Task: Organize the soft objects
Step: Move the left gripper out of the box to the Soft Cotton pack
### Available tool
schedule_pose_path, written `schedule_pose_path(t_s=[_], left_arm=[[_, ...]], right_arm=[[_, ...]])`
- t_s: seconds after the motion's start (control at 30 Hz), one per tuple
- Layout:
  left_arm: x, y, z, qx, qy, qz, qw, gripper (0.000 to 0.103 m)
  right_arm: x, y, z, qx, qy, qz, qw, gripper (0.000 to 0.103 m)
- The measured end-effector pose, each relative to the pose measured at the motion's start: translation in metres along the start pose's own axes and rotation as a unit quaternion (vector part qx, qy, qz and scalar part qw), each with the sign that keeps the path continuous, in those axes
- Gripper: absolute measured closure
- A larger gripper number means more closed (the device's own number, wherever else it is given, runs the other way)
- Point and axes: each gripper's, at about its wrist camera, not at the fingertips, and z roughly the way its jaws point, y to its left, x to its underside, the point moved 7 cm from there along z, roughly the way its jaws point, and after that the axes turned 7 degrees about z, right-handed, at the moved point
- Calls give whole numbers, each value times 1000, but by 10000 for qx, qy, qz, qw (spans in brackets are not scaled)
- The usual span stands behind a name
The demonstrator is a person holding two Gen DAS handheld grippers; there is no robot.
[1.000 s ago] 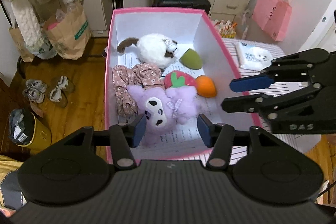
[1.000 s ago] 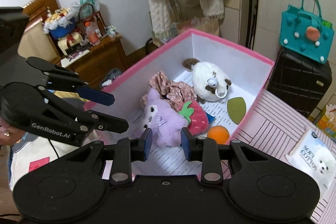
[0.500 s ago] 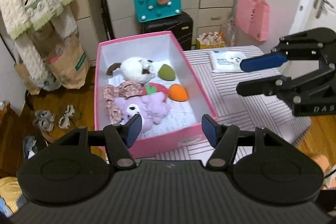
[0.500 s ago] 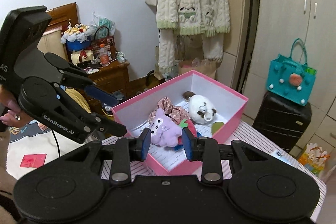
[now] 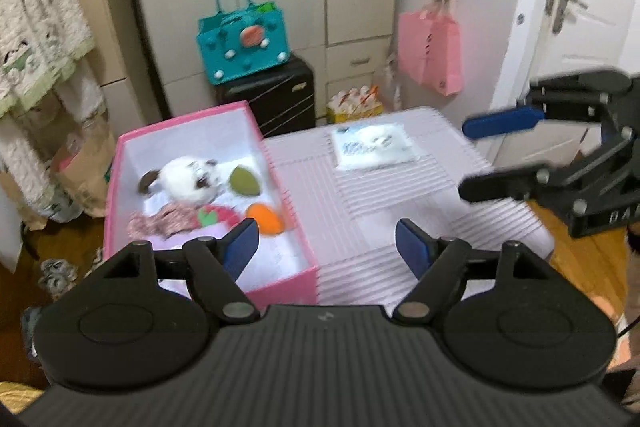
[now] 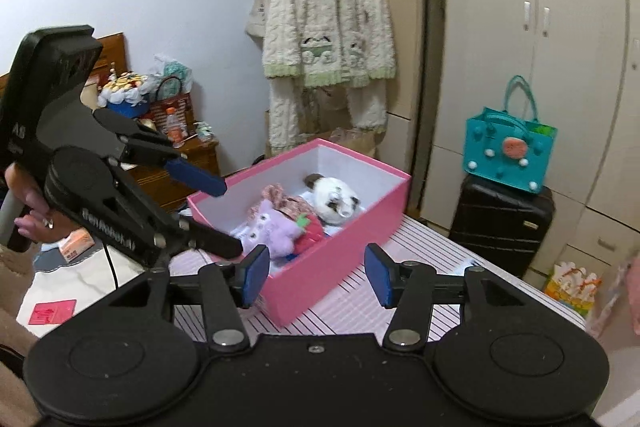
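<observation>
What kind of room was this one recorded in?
Most likely a bedroom in a home: a fleecy cardigan hangs on a rail beside tall wardrobe doors, a black suitcase stands by them, and a wooden bedside cabinet holds clutter.

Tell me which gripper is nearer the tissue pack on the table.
Right. The right gripper hovers just beside the tissue pack, jaws opening, empty. The left gripper hangs farther back, near the pink box.

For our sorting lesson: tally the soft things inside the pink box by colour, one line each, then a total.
White plush animal with brown patches: 1
Purple plush toy: 1
Red plush strawberry: 1
Pink floral fabric piece: 1
Green teardrop sponge: 1
Orange teardrop sponge: 1
Total: 6
</observation>
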Motion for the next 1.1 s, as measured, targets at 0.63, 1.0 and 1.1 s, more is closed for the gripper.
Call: schedule_pose_path(t_s=[0.63,1.0,1.1], left_arm=[[-45,-64,116,536,-636,-529,9951,12],[-45,-47,229,-126,-263,-967,9949,10],[-42,-46,252,-11,-69,-1157,9933,9]], right_arm=[[53,-136,-4,749,99,1274,9890,30],[64,-193,51,1262,169,1552,9796,22],[72,-206,67,1177,52,1812,9764,19]])
